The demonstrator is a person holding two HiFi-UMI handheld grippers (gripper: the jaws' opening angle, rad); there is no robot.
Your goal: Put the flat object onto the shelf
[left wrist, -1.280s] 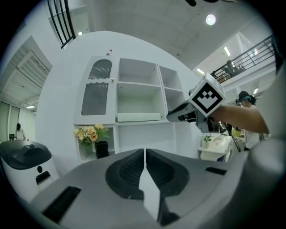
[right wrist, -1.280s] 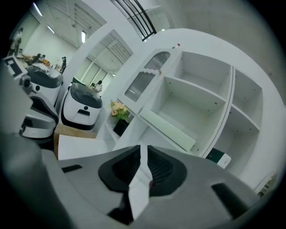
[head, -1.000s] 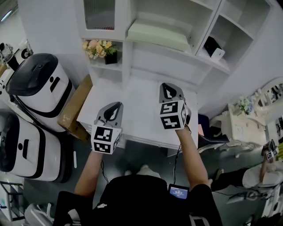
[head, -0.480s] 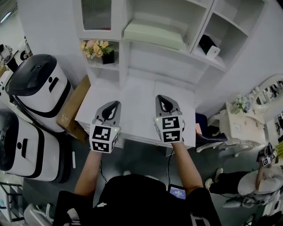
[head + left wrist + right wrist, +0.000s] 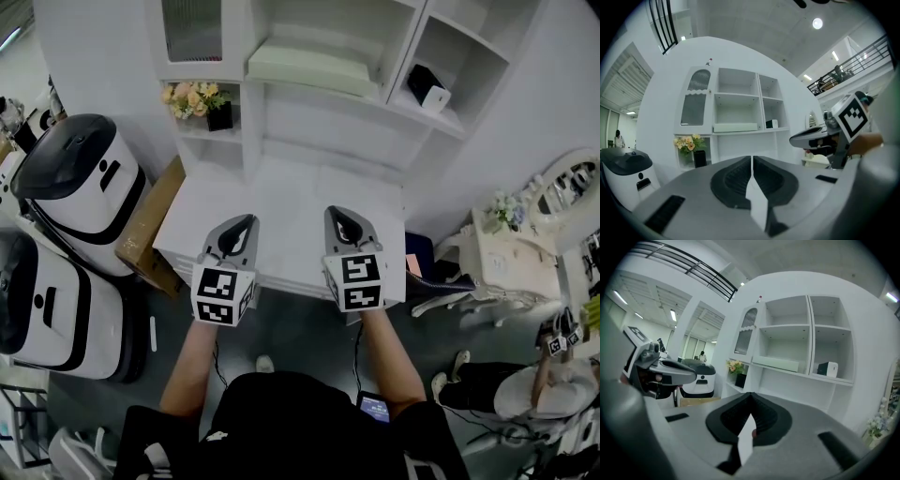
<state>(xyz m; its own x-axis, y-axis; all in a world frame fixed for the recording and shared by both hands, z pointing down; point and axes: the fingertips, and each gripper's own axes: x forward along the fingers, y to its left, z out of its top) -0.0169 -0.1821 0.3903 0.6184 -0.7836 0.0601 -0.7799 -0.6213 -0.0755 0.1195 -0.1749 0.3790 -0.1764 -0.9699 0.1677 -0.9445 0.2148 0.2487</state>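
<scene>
flat object (image 5: 307,64) on shelf (image 5: 380,99), left tool (image 5: 246,221), right tool (image 5: 337,211) both closed, above table (image 5: 286,192) edge

No legible text, number or brand is showing in any view. The left gripper (image 5: 244,225) and right gripper (image 5: 337,216), lower centre of the head view, are carrying only coded black-and-white square markers. A small screen (image 5: 374,407) at the bottom edge is displaying characters too small to read.
</scene>
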